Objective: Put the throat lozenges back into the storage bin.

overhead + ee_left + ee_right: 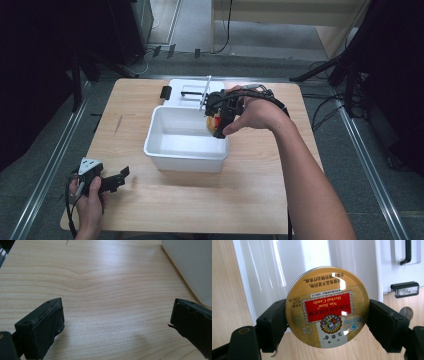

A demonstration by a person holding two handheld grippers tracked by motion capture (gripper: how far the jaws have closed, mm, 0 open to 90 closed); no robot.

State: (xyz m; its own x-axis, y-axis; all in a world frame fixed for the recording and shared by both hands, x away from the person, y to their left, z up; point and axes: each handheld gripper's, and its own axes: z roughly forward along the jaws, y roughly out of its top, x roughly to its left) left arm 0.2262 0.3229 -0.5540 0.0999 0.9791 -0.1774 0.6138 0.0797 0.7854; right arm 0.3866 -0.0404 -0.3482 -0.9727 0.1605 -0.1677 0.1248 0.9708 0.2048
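Fingers (382, 322) of right gripper (327, 322) clamp candy tin (327, 307) above white tub (186, 150).

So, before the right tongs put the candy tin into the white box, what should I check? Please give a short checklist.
1. Right tongs grip the round candy tin by both sides: ok.
2. Tin is over the white box: ok in the high view, at its right rim.
3. Box is open, its lid lying behind: ok.
4. Box inside is free: ok.
5. Left tongs open and away from the box, over the wooden table: ok.
6. Height of tin above box floor: cannot tell.
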